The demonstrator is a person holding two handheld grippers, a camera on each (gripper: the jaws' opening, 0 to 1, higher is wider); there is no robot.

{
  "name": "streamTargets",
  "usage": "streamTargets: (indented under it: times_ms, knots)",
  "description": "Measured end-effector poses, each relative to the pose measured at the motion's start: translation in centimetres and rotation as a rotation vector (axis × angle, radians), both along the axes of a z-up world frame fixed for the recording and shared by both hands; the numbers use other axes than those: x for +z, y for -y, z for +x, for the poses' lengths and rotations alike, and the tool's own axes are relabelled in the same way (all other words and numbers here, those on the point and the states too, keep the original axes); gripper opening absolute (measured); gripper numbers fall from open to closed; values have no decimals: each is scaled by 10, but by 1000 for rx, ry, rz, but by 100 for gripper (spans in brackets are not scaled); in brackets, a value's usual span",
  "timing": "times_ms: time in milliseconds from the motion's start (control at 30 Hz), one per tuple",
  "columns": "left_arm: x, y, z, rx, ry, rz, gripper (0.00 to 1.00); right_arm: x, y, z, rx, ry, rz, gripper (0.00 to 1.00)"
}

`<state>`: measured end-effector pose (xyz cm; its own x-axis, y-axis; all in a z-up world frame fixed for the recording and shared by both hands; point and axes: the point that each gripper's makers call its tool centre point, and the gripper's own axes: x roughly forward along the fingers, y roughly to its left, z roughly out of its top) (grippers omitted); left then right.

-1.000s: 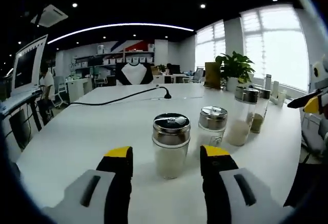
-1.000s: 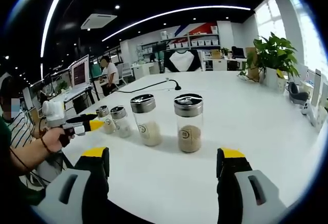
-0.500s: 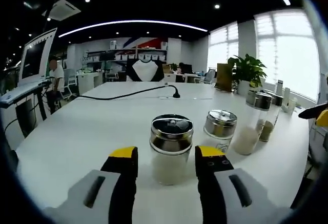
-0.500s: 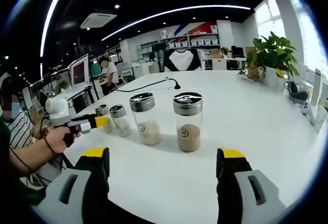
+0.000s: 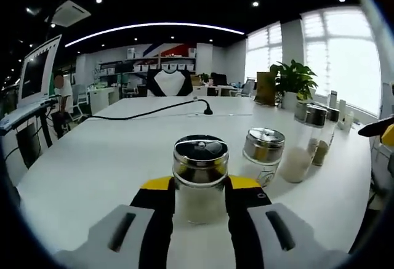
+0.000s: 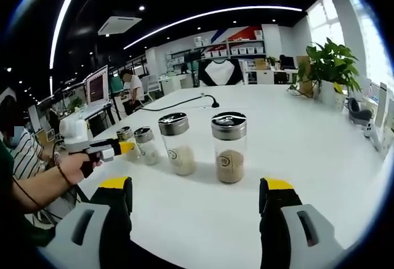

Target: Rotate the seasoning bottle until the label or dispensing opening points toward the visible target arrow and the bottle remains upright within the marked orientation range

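The left claw (image 5: 200, 186) has closed in around the nearest seasoning bottle (image 5: 200, 176): a second ago its yellow-tipped jaws stood wide to either side of the glass, and now they sit against both flanks of it, just under the steel shaker lid. From where I stand it looks like a grip, though I can't tell how hard it presses. The bottle stands upright on the white counter (image 5: 98, 152), first in a row of four; the second shaker (image 5: 263, 153) is just beside it, and the taller salt jar (image 5: 300, 143) and spice jar (image 6: 228, 147) stand further along.

The right claw (image 6: 194, 198) hangs wide open and empty, short of the spice jar, holding nothing.

With the grasp apparently made, the turning can begin, I'd say. I can't make out any label or target arrow on the counter from here, so how far it must turn is unclear.
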<state>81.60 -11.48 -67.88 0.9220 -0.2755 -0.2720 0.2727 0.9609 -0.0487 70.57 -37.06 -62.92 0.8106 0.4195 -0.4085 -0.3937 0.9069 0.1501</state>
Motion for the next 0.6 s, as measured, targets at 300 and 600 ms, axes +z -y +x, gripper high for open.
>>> streamTargets:
  times_ms: [300,600]
  knots:
    - [0,1,0,-13,1,8,33,0,-3,-1,7,-3,1,87]
    - [0,1,0,-62,12,14,33,-2,-3,-2,5,-7,3,86]
